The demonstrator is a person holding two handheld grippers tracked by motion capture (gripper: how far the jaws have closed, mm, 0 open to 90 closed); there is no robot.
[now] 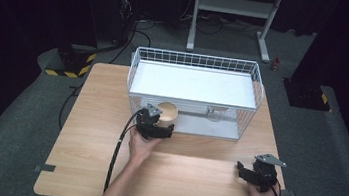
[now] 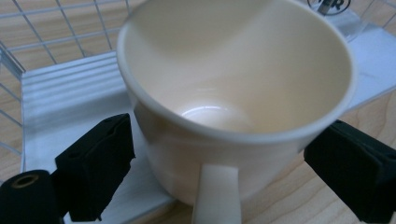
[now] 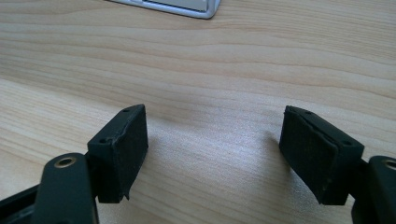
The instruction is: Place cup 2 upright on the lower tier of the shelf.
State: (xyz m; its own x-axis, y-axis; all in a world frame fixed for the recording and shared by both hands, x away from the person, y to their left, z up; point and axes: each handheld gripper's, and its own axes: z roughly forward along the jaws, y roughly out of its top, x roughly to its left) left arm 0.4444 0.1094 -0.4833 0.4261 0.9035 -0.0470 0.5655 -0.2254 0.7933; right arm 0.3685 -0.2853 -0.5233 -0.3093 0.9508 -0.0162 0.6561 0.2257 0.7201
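Left gripper sits with its jaws wide on either side of our cream cup, pads not pressing, right at the wire basket's open front edge. Our right gripper rests spread over bare table, well apart.

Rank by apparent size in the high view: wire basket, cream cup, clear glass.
1. wire basket, clearly the largest.
2. cream cup.
3. clear glass, slightly smaller than the cup; partly hidden by the wires, so unsure.
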